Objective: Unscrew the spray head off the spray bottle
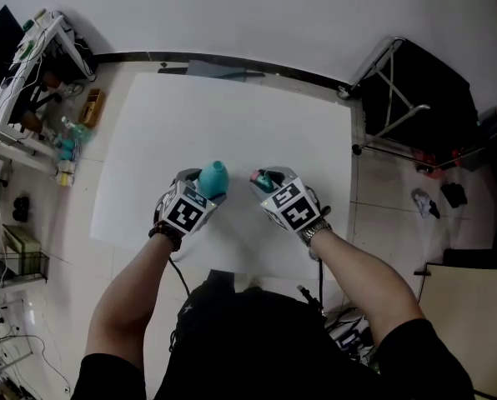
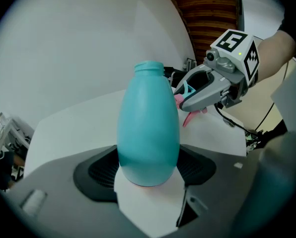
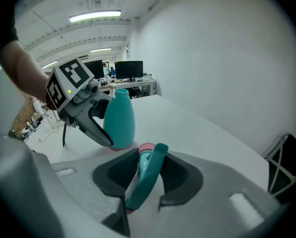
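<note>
A teal spray bottle (image 2: 149, 128) with a bare open neck stands upright on the white table, my left gripper (image 2: 149, 170) shut on its lower body. In the head view the spray bottle (image 1: 213, 178) shows above my left gripper (image 1: 197, 192). The teal and pink spray head (image 3: 145, 175) is off the bottle, and my right gripper (image 3: 148, 175) is shut on it, to the right of the bottle. In the head view the spray head (image 1: 263, 179) shows at the tip of my right gripper (image 1: 269, 183). In the left gripper view the spray head (image 2: 187, 94) hangs beside the bottle's shoulder.
The white table (image 1: 232, 123) fills the middle of the head view. A cluttered shelf unit (image 1: 32, 82) stands at the left. A dark folding frame (image 1: 415, 98) stands at the right. Cables lie on the floor near the person's legs.
</note>
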A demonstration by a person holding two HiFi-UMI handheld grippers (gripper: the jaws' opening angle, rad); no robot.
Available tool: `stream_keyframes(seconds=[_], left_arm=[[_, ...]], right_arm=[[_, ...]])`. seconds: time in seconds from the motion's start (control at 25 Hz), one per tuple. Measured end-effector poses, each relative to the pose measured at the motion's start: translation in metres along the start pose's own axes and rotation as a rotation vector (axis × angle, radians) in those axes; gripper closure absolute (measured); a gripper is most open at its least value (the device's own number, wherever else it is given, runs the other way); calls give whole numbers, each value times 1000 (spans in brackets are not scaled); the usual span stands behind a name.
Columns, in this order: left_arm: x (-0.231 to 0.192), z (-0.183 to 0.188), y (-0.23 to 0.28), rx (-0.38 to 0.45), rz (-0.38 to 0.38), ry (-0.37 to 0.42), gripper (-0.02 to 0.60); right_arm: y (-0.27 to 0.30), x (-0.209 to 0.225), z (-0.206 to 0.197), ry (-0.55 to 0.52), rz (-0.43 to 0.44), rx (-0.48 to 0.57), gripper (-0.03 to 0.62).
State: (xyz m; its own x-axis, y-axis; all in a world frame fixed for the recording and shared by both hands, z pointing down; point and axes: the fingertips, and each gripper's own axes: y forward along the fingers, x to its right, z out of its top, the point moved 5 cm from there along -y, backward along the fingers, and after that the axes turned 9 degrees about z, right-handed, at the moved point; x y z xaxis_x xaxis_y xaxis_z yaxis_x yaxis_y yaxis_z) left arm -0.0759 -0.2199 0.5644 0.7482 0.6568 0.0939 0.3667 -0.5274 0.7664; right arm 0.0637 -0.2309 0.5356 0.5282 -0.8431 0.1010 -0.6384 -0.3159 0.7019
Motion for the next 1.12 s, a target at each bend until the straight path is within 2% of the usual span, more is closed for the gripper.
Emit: stream_keyframes(seconds=[0.32,0.84,1.12], left_arm=[[0,4,11,48,12,-38,198],[-2,-1,18,89,36,-57,192],[-2,-6,19,78,33,-59,179]], right_arm=[[27,3,-10,149,88,23,475],[41,16,-17,266,152,50,471],[45,21,-23,271,144,29,444]])
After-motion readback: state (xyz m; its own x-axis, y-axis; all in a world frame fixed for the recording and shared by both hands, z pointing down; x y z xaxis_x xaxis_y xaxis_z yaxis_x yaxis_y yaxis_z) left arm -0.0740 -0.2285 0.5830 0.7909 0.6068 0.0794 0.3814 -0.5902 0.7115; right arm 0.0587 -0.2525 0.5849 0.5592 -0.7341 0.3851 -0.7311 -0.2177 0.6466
